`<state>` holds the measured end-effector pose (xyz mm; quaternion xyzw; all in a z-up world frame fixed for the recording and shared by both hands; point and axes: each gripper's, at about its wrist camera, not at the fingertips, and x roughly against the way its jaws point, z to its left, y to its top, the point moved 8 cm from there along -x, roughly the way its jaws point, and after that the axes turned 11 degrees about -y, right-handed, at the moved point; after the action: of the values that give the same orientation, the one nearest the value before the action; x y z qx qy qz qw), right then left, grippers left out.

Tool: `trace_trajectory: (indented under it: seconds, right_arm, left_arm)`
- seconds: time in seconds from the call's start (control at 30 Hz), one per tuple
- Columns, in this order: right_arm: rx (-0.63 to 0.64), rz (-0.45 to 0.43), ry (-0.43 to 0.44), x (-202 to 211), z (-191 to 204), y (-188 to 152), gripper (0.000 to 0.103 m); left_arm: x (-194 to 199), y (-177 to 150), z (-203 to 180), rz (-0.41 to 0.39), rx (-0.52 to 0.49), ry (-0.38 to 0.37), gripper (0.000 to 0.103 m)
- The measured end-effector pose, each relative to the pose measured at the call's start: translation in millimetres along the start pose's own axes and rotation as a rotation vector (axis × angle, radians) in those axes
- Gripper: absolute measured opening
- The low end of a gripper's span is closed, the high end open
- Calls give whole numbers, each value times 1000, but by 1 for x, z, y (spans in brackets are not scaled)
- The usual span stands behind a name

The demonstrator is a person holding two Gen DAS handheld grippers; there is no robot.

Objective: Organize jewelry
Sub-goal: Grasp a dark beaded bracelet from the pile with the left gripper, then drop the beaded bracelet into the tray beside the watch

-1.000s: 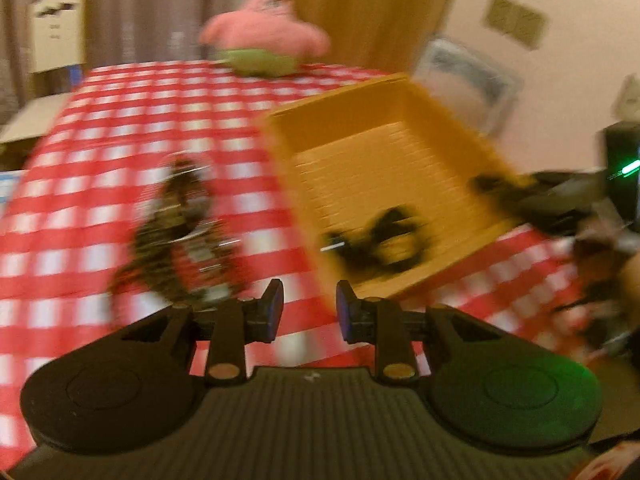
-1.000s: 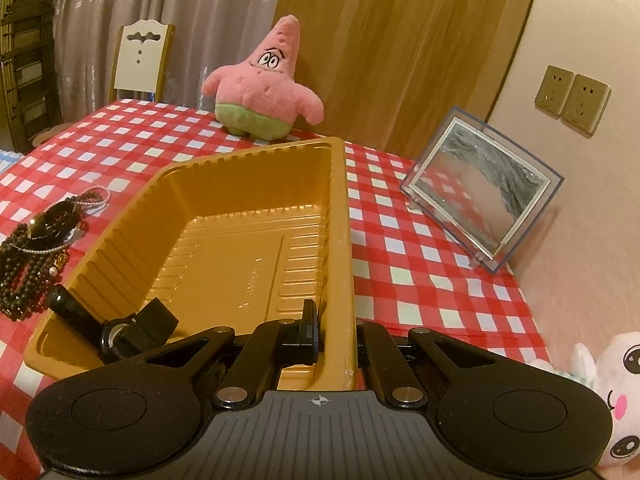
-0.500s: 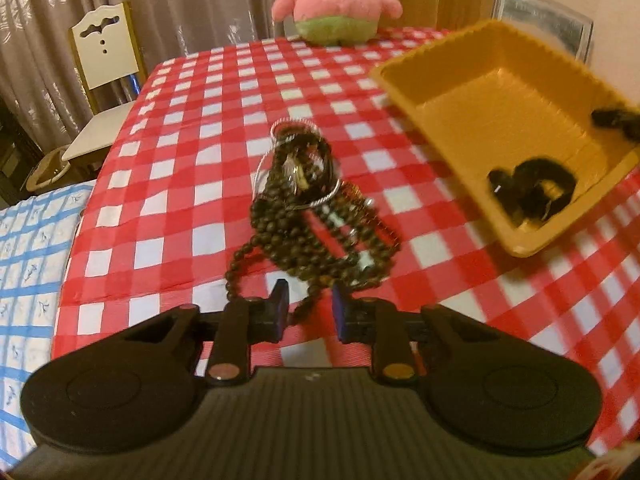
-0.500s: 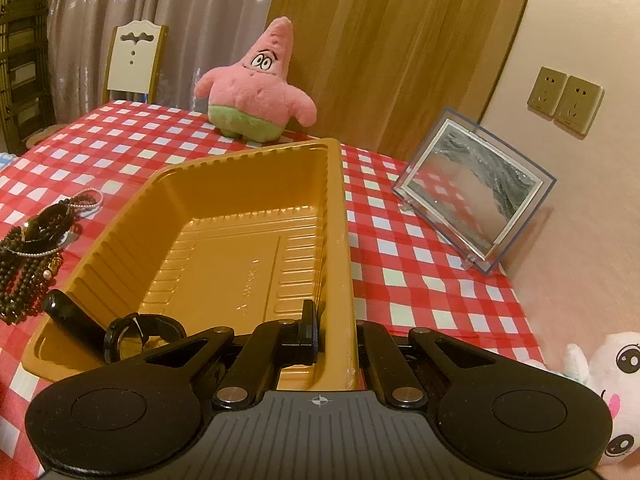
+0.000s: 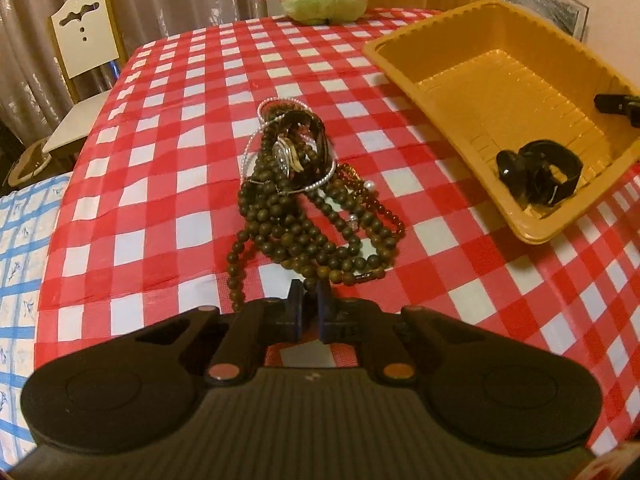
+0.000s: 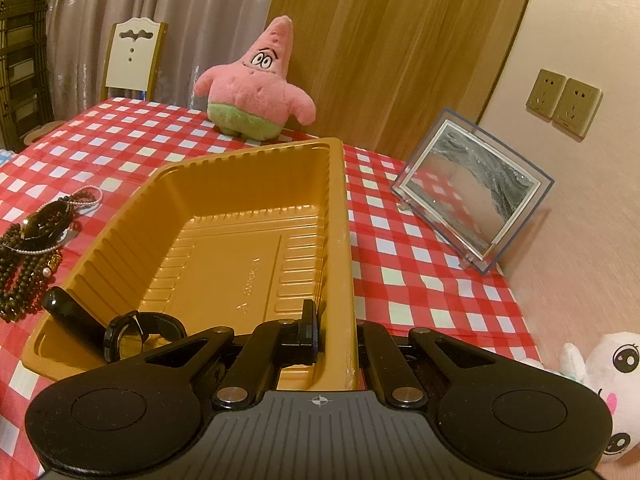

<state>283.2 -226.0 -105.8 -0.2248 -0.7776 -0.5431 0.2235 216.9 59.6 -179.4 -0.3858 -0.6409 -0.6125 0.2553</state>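
Note:
A heap of jewelry (image 5: 296, 200) lies on the red checked cloth: dark bead necklaces, a thin pearl strand and a small watch. My left gripper (image 5: 309, 300) is at the heap's near edge, its jaws closing on a bead of the dark necklace (image 5: 309, 281). To the right stands the orange tray (image 5: 500, 76), with a black watch (image 5: 540, 176) in its near corner. In the right wrist view, my right gripper (image 6: 336, 328) is shut on the long side wall of the tray (image 6: 240, 248), one finger inside and the other hidden behind the wall. The black watch (image 6: 136, 332) and the jewelry heap (image 6: 32, 248) show at left.
A pink star plush (image 6: 256, 92) sits at the table's far edge and a glass picture frame (image 6: 468, 200) leans by the wall at right. A white plush (image 6: 600, 392) lies near right. A white chair (image 5: 84, 40) and a blue checked cloth (image 5: 20, 240) lie beyond the table's left edge.
My left gripper has swung from the tray to the jewelry heap, come down to its near edge and narrowed its jaws. The watch in the tray has settled. The right gripper has kept its hold.

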Motion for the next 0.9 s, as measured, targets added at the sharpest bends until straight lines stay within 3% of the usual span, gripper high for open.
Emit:
trace_trajectory:
  seconds: [0.23, 0.47, 0.77, 0.9]
  right_arm:
    - [7, -5, 3, 0, 2, 0, 3]
    - [14, -10, 17, -1, 3, 3, 3]
    - [29, -18, 28, -1, 4, 5, 3]
    - [31, -21, 37, 0, 4, 7, 3]
  left_arm:
    - [39, 20, -6, -87, 44, -57, 5]
    - [70, 53, -36, -184, 60, -182, 5]
    - [47, 90, -97, -187, 54, -351, 5]
    - [34, 103, -130, -174, 60, -467, 5]
